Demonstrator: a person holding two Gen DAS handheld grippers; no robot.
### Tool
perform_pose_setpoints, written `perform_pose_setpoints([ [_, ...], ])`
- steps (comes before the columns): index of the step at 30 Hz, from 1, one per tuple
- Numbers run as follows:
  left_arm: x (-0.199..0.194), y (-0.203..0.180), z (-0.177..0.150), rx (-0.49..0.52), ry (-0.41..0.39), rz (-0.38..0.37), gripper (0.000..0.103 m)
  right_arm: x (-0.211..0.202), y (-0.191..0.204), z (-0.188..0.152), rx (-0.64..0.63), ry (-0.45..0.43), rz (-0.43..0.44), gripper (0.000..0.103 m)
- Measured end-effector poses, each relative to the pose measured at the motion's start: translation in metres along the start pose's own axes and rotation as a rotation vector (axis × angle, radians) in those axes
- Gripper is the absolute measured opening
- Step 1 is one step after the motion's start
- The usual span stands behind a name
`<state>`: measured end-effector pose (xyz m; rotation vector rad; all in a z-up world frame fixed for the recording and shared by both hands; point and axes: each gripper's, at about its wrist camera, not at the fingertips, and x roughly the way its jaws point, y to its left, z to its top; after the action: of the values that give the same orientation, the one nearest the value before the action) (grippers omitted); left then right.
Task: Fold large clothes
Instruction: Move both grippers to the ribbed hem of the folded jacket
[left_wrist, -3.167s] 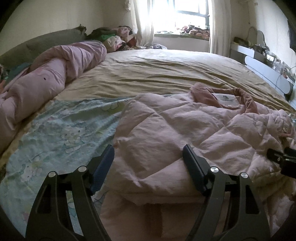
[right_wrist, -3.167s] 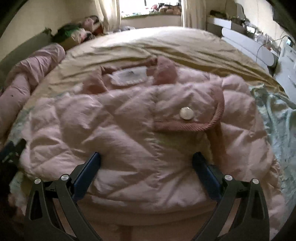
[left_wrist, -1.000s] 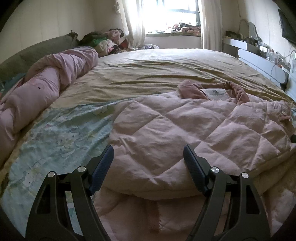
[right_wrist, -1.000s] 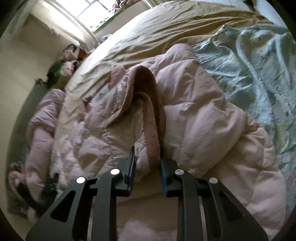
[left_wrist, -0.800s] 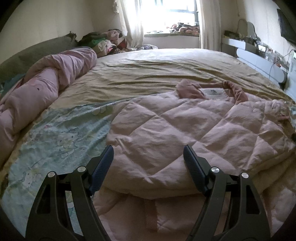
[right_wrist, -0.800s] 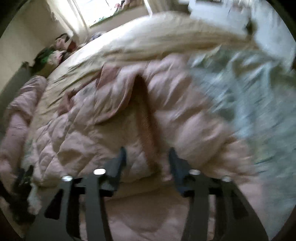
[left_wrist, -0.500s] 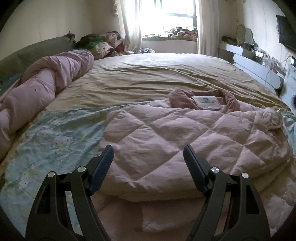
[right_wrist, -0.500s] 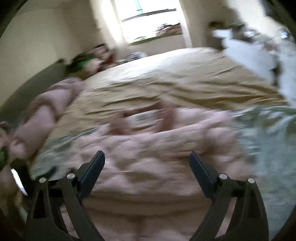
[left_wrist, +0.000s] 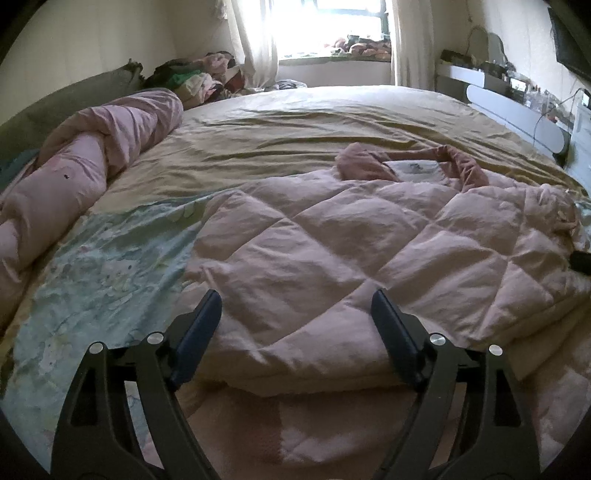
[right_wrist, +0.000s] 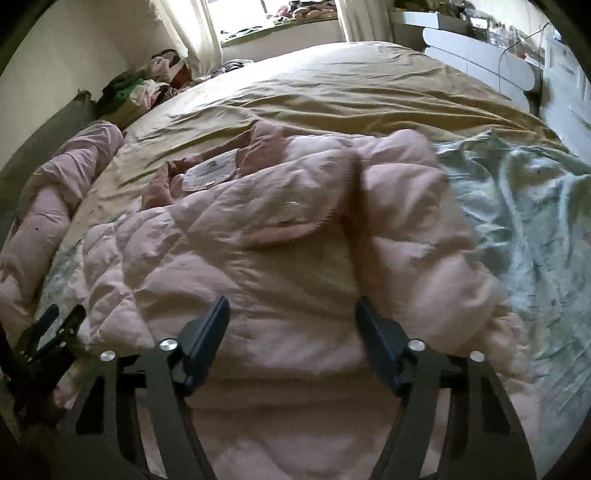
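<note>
A pink quilted jacket (left_wrist: 351, 251) lies on the bed, its darker collar and white label (left_wrist: 413, 168) at the far end. My left gripper (left_wrist: 295, 299) hovers over the jacket's near left edge. Its jaws are wide and still opening, and the pads press on nothing. In the right wrist view the jacket (right_wrist: 295, 240) has a flap with a ribbed rim (right_wrist: 288, 232) folded across its top. My right gripper (right_wrist: 291, 306) stands wide over the near edge, jaws closing a little, with fabric below them but not gripped. The left gripper (right_wrist: 48, 336) shows at the left edge.
A rolled pink duvet (left_wrist: 74, 173) lies along the left side. An olive sheet (left_wrist: 314, 122) covers the far bed and a pale green printed blanket (right_wrist: 528, 206) spreads under the jacket. Clothes are piled (left_wrist: 199, 74) by the window. White furniture (left_wrist: 517, 110) stands at the right.
My right gripper let go of the ribbed jacket edge it was pinching, opened wide and swung round to face the jacket squarely. The left gripper stayed almost where it was.
</note>
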<state>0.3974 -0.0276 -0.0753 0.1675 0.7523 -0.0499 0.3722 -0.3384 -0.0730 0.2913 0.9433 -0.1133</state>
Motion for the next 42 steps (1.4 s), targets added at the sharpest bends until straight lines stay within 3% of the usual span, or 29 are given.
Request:
perform_pose_setpoints([
  [1,-0.002,0.002,-0.001,0.002,0.001,0.006,0.076,-0.007,-0.007,0.0,-0.022,-0.025,-0.119,0.086],
  [3,-0.01,0.008,-0.003,0.007,-0.002,0.011,0.076,-0.019,-0.026,-0.009,-0.02,-0.043,-0.123,0.087],
  [5,-0.024,0.015,-0.003,0.007,-0.016,0.021,0.076,-0.04,-0.054,-0.015,0.044,-0.044,-0.071,0.09],
  [8,-0.06,0.028,-0.003,-0.013,-0.051,0.003,0.078,-0.077,-0.078,-0.03,0.042,-0.059,-0.025,0.098],
  [9,-0.073,0.032,-0.004,-0.016,-0.062,-0.002,0.085,-0.088,-0.083,-0.035,0.031,-0.05,0.002,0.099],
  [10,-0.083,0.035,-0.005,-0.018,-0.068,-0.007,0.094,-0.097,-0.09,-0.041,0.028,-0.032,0.037,0.099],
  [14,-0.135,0.059,-0.024,-0.053,-0.081,-0.063,0.094,-0.129,-0.122,-0.074,0.073,0.069,0.206,0.099],
  [18,-0.177,0.083,-0.06,-0.112,-0.09,-0.069,0.094,-0.157,-0.155,-0.11,0.084,0.068,0.155,0.099],
  [21,-0.206,0.092,-0.098,-0.092,-0.105,0.018,0.094,-0.182,-0.173,-0.147,0.065,0.033,0.097,0.099],
  [26,-0.227,0.1,-0.161,-0.078,-0.048,0.101,0.094,-0.2,-0.181,-0.202,0.062,0.028,0.046,0.099],
  [31,-0.239,0.105,-0.211,-0.071,-0.02,0.114,0.094,-0.209,-0.184,-0.252,0.07,0.02,0.027,0.099],
  [38,-0.245,0.127,-0.241,-0.113,-0.018,0.098,0.094,-0.208,-0.17,-0.292,0.107,0.001,0.126,0.099],
  [42,-0.246,0.125,-0.251,-0.099,-0.026,0.088,0.094,-0.203,-0.154,-0.297,0.075,0.004,0.118,0.099],
])
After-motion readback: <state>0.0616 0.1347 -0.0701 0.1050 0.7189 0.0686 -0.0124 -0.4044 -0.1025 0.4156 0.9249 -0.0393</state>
